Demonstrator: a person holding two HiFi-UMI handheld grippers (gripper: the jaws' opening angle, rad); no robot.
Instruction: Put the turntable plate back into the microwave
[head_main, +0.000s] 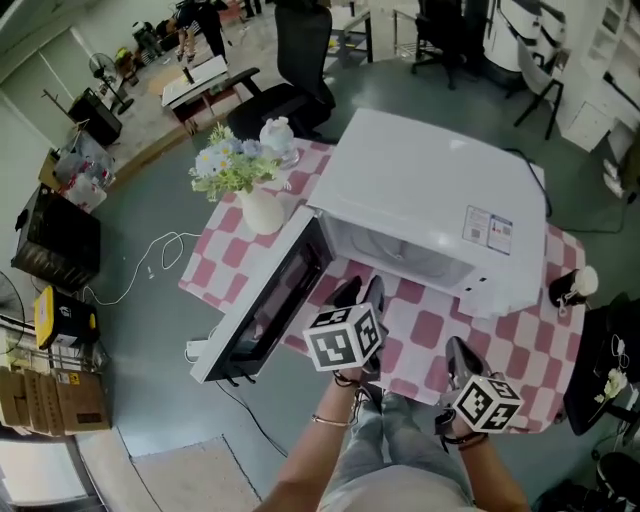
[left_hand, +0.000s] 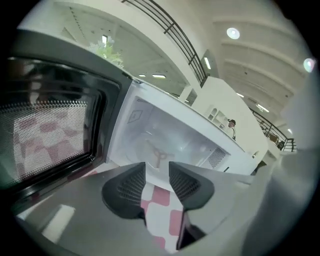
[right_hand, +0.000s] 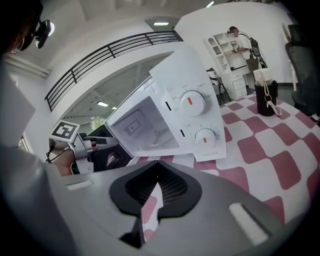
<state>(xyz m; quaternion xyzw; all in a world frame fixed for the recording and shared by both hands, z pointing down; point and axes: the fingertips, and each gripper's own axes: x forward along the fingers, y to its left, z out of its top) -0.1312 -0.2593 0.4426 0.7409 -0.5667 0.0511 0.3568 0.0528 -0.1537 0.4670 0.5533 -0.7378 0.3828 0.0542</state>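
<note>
A white microwave stands on a pink-checked table with its door swung wide to the left. In the left gripper view the cavity lies straight ahead. A three-armed hub shows on its floor, and a faint curved rim there looks like the clear turntable plate. My left gripper hangs just in front of the opening, open, with nothing between its pads. My right gripper is shut and empty, in front of the control panel.
A vase of flowers and a white teapot stand behind the open door. A dark bottle sits at the table's right edge. An office chair stands beyond the table, and a cable lies on the floor at left.
</note>
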